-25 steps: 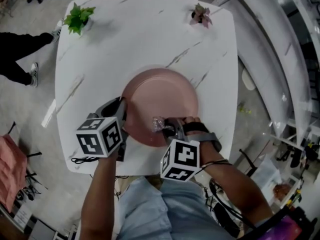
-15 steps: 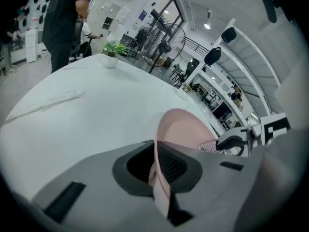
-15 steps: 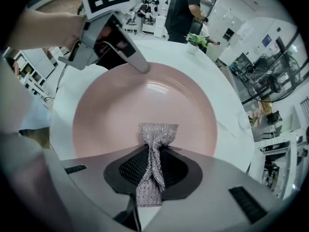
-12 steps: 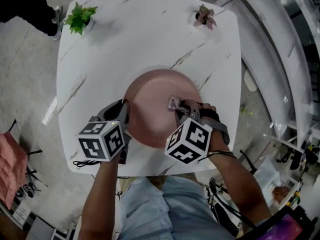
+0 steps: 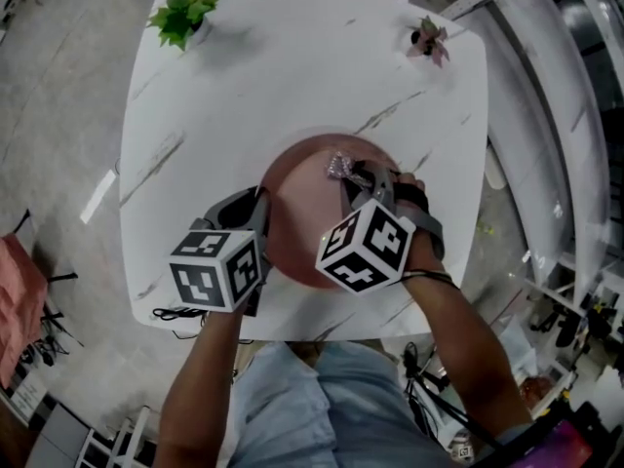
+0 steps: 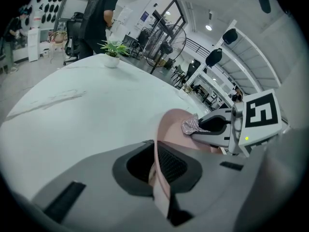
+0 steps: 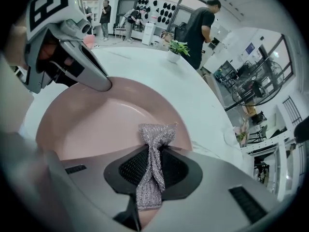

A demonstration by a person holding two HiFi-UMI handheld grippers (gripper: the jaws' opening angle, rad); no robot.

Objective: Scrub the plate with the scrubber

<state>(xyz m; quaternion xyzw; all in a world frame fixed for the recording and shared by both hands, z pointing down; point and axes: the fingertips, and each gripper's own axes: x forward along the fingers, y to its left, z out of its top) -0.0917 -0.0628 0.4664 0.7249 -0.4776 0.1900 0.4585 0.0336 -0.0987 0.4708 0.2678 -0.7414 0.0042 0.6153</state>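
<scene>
A pink plate (image 5: pixel 302 208) lies on the white marble table (image 5: pixel 292 76). My left gripper (image 5: pixel 261 213) is shut on the plate's left rim (image 6: pixel 161 178). My right gripper (image 5: pixel 353 178) is shut on a silvery mesh scrubber (image 5: pixel 338 167), which rests on the plate's far side near the rim. In the right gripper view the scrubber (image 7: pixel 153 166) sticks out past the jaws onto the plate (image 7: pixel 91 124), with the left gripper (image 7: pixel 104 83) across at the opposite rim. In the left gripper view the scrubber (image 6: pixel 192 126) and right gripper (image 6: pixel 212 125) show above the plate.
A green potted plant (image 5: pixel 183 15) stands at the table's far left corner and a small pinkish plant (image 5: pixel 429 39) at the far right corner. A person (image 6: pixel 99 18) stands beyond the table in the left gripper view. Shelving and equipment lie to the right.
My right gripper has carried the scrubber across the plate from its near edge to its far side. The left gripper keeps its hold on the rim.
</scene>
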